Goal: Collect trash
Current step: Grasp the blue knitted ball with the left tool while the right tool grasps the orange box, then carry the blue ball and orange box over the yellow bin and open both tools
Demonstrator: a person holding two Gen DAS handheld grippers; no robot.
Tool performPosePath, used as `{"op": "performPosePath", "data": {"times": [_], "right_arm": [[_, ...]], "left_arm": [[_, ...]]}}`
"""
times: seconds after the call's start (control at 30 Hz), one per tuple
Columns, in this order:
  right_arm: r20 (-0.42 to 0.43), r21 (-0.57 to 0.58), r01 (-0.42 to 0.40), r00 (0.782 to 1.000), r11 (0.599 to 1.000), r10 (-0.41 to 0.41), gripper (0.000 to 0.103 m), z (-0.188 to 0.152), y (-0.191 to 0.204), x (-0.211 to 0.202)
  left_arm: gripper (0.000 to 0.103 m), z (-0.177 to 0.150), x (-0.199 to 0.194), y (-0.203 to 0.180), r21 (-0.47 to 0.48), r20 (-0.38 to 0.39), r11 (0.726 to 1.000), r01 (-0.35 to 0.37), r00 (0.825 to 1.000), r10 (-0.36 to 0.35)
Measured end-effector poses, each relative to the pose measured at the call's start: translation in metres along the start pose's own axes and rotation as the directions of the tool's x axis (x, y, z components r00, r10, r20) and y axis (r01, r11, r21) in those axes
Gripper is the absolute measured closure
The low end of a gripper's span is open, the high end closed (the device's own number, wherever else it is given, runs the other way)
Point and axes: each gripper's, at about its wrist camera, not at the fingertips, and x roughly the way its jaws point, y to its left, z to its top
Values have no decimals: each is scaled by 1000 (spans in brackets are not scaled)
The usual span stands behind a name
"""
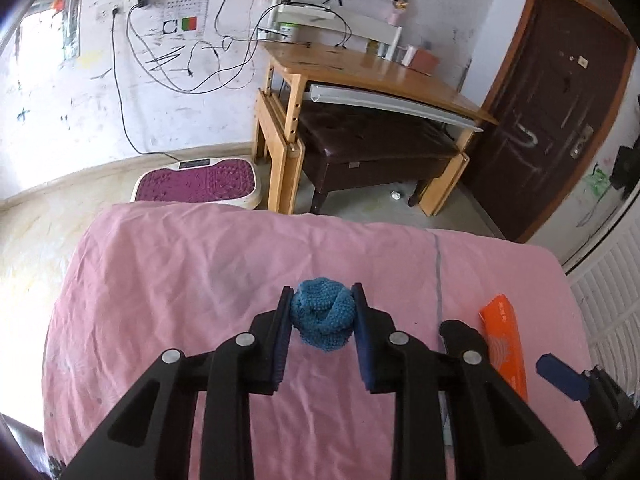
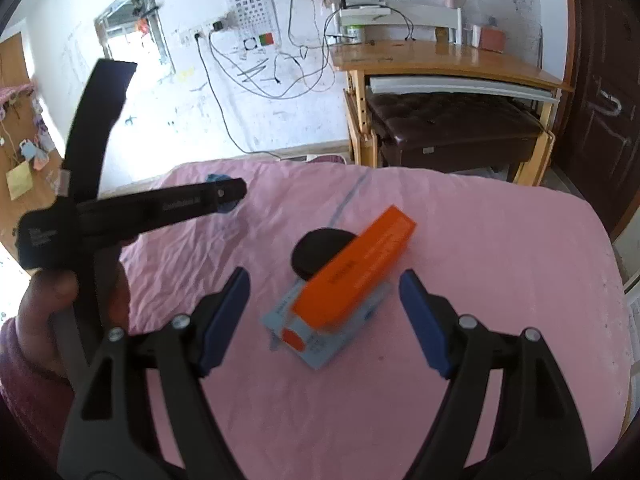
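Note:
My left gripper [image 1: 323, 300] is shut on a balled-up blue knitted cloth [image 1: 322, 317], held just above the pink sheet [image 1: 180, 280]. The cloth also peeks out behind the left gripper's body in the right wrist view [image 2: 218, 179]. My right gripper [image 2: 324, 284] is open, its blue pads on either side of an orange box [image 2: 356, 270]. The box lies on a light-blue card packet [image 2: 320, 340] and leans against a black round lid [image 2: 320, 250]. The orange box also shows in the left wrist view [image 1: 505, 336].
A pink-sheeted table fills the foreground. Behind it stand a wooden desk [image 1: 360, 68] with a dark leather bench [image 1: 380, 144] under it, a purple foot massager [image 1: 198, 184] on the floor, and a brown door [image 1: 560, 100] at the right. Cables hang on the white wall.

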Motion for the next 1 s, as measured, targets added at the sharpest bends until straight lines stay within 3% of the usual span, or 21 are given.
{"op": "performPosePath", "data": {"times": [0.2, 0.53, 1.0], "right_arm": [[-42, 13, 60, 997, 998, -60, 30, 1, -2, 14], [-48, 65, 60, 997, 996, -57, 81, -8, -26, 16], [50, 85, 156, 986, 984, -160, 82, -15, -48, -21]], "left_arm": [[79, 0, -6, -4, 22, 17, 1000, -8, 1000, 7], [79, -7, -11, -15, 52, 31, 999, 7, 999, -8], [79, -18, -26, -44, 188, 83, 977, 101, 989, -118]]}}
